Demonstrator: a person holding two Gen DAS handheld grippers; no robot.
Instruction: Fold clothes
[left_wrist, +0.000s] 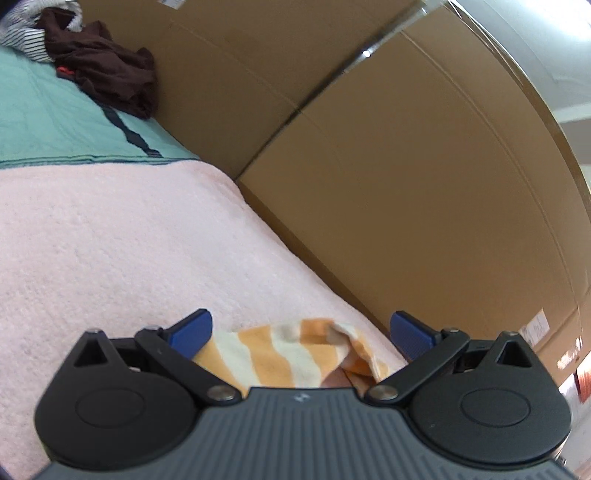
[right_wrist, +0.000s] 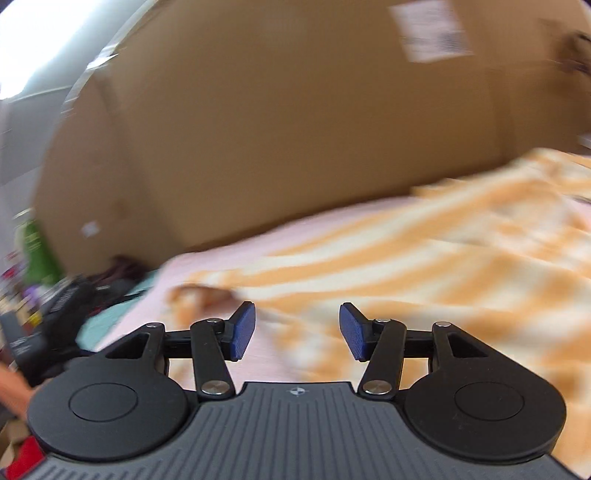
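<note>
On pink blanket, striped garment

The garment is striped orange and cream; it shows blurred in the right wrist view. Beneath it lies a pale pink blanket. At ten o'clock is a teal cloth with a dark band, a dark brown garment and a black-and-white striped one. The cardboard boxes are tan. Each claw, left and right, is black with blue pads.

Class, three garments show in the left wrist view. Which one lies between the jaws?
The orange-and-cream striped garment, between the left gripper jaws. The dark brown garment and black-and-white striped garment lie far back.
</note>
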